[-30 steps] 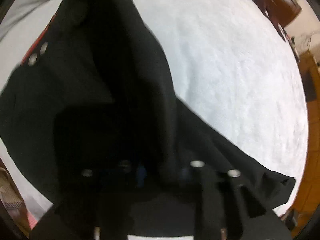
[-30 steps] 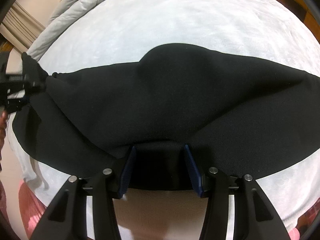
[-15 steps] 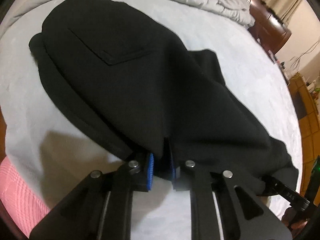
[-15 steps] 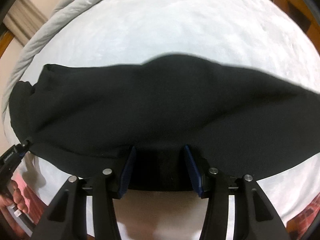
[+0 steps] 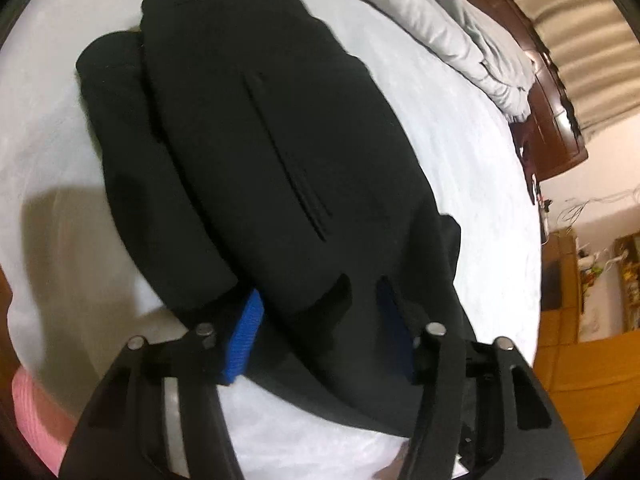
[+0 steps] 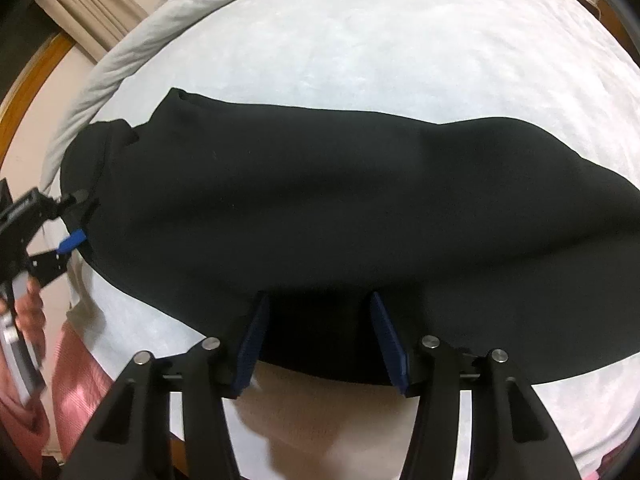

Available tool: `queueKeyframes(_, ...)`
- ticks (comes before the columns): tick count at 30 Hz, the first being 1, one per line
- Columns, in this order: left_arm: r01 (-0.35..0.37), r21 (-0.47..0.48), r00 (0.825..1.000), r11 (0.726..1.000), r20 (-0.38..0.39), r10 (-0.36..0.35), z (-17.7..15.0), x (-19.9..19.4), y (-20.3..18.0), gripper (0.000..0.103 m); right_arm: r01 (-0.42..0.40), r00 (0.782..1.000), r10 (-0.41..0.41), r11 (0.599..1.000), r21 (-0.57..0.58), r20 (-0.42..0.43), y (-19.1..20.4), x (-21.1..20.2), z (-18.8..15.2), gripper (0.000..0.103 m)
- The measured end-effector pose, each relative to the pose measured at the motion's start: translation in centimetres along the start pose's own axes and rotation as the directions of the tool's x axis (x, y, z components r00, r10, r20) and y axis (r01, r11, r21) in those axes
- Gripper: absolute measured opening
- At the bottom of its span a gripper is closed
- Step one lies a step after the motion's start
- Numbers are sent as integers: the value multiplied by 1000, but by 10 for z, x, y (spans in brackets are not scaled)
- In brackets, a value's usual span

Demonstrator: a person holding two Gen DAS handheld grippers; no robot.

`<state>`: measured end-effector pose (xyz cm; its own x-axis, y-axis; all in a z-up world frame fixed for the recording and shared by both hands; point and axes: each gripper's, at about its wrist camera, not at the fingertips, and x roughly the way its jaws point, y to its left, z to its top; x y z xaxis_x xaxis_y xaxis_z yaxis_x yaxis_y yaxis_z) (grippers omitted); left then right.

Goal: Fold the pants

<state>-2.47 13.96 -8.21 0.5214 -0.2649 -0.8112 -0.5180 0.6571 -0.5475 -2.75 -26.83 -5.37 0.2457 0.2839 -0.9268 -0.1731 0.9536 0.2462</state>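
While the black pants (image 5: 280,152) lie folded over on the pale bedsheet (image 5: 472,168), both grippers sit at the garment's near edge with their jaws spread. Seen from the left wrist, the left gripper (image 5: 320,320) has its fingers wide apart on either side of the fabric; the blue pad (image 5: 244,340) on one finger is bare and faces the cloth, while the other pad is mostly lost in shadow against the dark material. Whether the pads touch the pants cannot be told. A long straight seam or pocket slit runs along the upper layer of the pants, and a second layer sticks out from under it on the side away from the rumpled grey duvet (image 5: 452,28). That duvet is bunched at the far edge of the bedsheet, next to a dark wooden headboard (image 5: 556,120).

From the right wrist, the right gripper (image 6: 320,336) is likewise open, its dark blue pads (image 6: 252,344) standing apart with the hem of the pants (image 6: 340,216) between them, not pinched. The pants stretch across the bedsheet (image 6: 360,40) as one broad dark band. At the end of the pants nearest the duvet (image 6: 132,60), the left gripper (image 6: 74,220) shows again, jaws apart at the corner of the cloth.
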Motion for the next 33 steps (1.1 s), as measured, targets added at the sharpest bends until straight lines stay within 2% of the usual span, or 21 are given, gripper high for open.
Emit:
queueKeyframes(1,-6,-4,1000,1000,-6,6,4,0,4,39,9,1000,-9,1000,-6,-3,2,1,1,54)
queueKeyframes(3,-34,7,999,999,-9,34,7,1,6,17,26,1000,-26,1000,-16,-7,4,1,2,55)
queueKeyframes(6,-45,34,999,998,9,44,9,-16,14,12,41,999,-41,999,-24,-12,9,1,1,55)
queueKeyframes(9,-84,95,994,992,84,76,-4,-38,-4,12,21,1000,-21,1000,-7,-18,8,0,0,55)
queueKeyframes(11,-130,170,984,977,146,105,-19,-59,-16,12,11,1000,-11,1000,2,-21,6,2,1,55)
queueKeyframes(12,-150,184,980,972,154,122,-23,-62,-16,12,11,1000,-11,1000,3,-23,7,2,1,55)
queueKeyframes(14,-201,193,976,960,120,180,-29,-54,-4,12,27,999,-28,1000,-7,-24,10,5,3,56)
queueKeyframes(16,-240,171,971,955,56,234,-31,-32,9,14,46,999,-47,999,-20,-25,15,7,4,58)
queueKeyframes(17,-245,183,970,952,50,239,-31,-29,16,15,51,998,-51,998,-26,-26,17,7,4,59)
queueKeyframes(20,-260,229,966,938,60,253,-27,-30,7,19,54,998,-55,998,-39,-28,18,7,4,60)
queueKeyframes(22,-260,220,965,940,36,258,-25,-40,5,27,41,999,-43,998,-38,-29,18,7,6,60)
queueKeyframes(23,-281,223,959,933,43,279,-24,-46,1,41,36,999,-37,999,-35,-27,18,6,6,60)
queueKeyframes(24,-304,233,953,924,69,296,-25,-56,-2,46,31,999,-32,999,-32,-26,17,4,7,60)
queueKeyframes(26,-312,257,949,914,128,288,-27,-78,-13,46,30,999,-31,999,-33,-14,21,1,8,60)
queueKeyframes(29,-291,332,947,897,235,220,-34,-113,-32,49,17,999,-15,998,-57,28,32,-9,15,60)
queueKeyframes(31,-272,394,946,878,275,169,-27,-114,-48,52,-30,998,33,996,-81,43,47,-13,24,60)
queueKeyframes(32,-272,417,947,867,277,164,-21,-108,-56,56,-45,998,50,994,-97,48,55,-13,29,60)
queueKeyframes(33,-271,443,948,855,276,157,-13,-97,-63,57,-50,997,56,993,-111,52,62,-13,33,60)
